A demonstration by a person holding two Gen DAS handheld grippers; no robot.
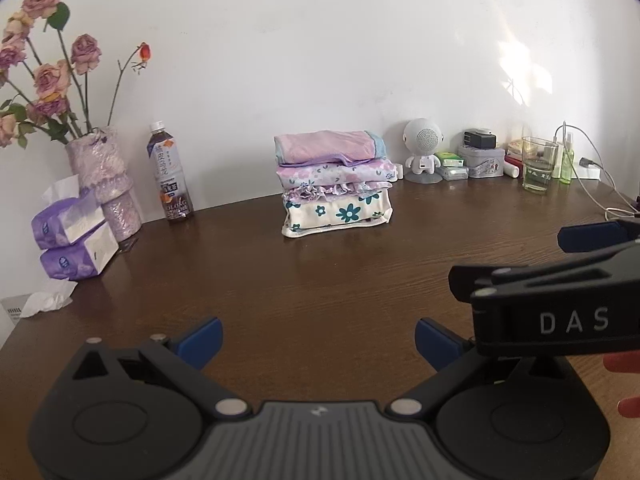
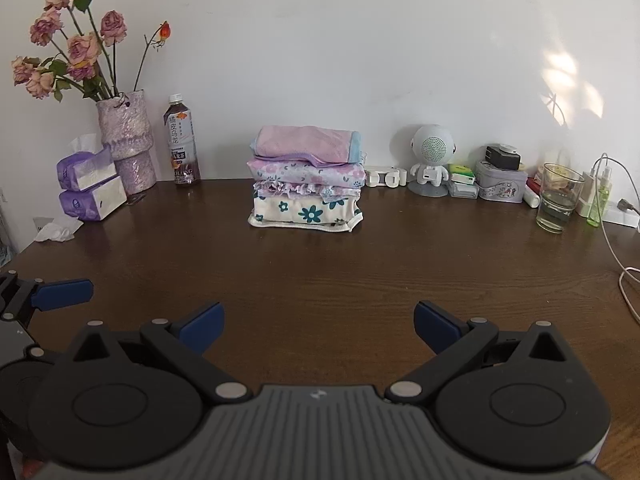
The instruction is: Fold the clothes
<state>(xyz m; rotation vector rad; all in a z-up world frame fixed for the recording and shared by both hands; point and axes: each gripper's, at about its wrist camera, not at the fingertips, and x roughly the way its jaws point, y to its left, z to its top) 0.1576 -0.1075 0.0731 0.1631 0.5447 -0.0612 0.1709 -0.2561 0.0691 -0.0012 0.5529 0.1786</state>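
A stack of folded clothes (image 1: 334, 184) (image 2: 306, 182) stands at the back middle of the dark wooden table (image 1: 320, 272) (image 2: 320, 264), against the wall; pink cloth lies on top, a cream piece with blue flowers at the bottom. My left gripper (image 1: 318, 342) is open above bare wood at the near edge, well short of the stack, nothing between its blue pads. My right gripper (image 2: 318, 326) is open too, also over bare wood. In the left wrist view the right gripper's body (image 1: 560, 304) juts in from the right. One blue pad of the left gripper (image 2: 64, 292) shows at the left of the right wrist view.
At back left stand a vase of dried roses (image 2: 126, 148), tissue packs (image 2: 90, 184), a tea bottle (image 2: 182, 144) and a crumpled tissue (image 2: 54, 232). At back right are a small robot figure (image 2: 432, 160), tins, a glass (image 2: 558, 198), a spray bottle and cables (image 2: 624, 256).
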